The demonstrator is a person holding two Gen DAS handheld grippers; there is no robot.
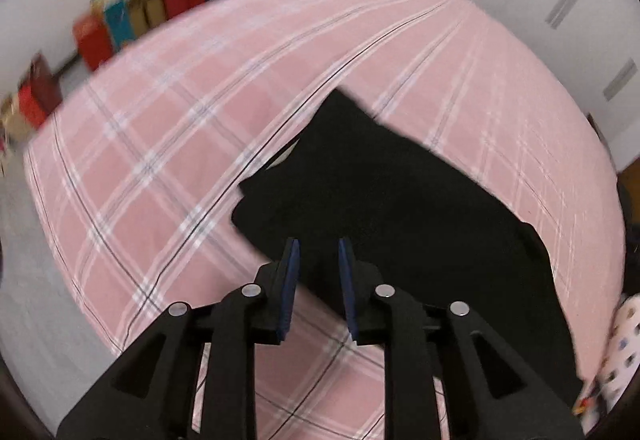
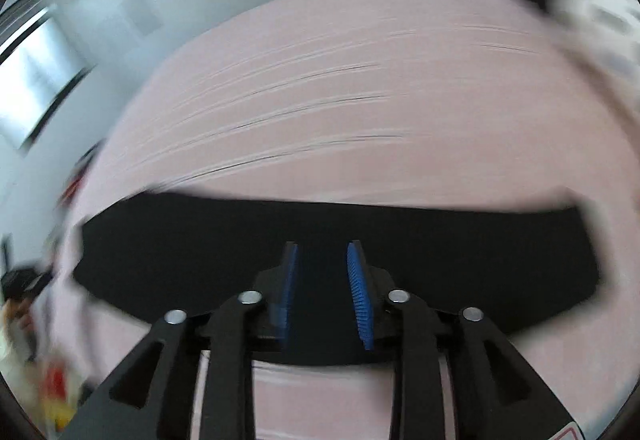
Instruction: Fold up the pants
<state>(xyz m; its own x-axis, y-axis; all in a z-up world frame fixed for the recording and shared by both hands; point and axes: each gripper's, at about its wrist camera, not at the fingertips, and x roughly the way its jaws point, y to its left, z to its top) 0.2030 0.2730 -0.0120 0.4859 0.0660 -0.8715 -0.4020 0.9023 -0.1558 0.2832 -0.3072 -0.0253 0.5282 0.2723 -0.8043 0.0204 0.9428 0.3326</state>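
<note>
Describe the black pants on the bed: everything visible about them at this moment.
The pants are plain black, soft matte cloth, lying flat on the pink plaid bedsheet. They look partly folded into a broad, uneven slab with one pointed corner toward the far side; a pale sliver, perhaps a label, shows at one edge. In the right wrist view they read as a wide dark band, blurred. Both hand-held grippers sit above them with jaws apart, gripping nothing.

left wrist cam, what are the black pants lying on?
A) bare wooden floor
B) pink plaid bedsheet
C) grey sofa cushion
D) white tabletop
B. The black pants lie spread on a pink plaid bedsheet that fills most of the left wrist view, with the left gripper above them, jaws apart and nothing between them.
</note>
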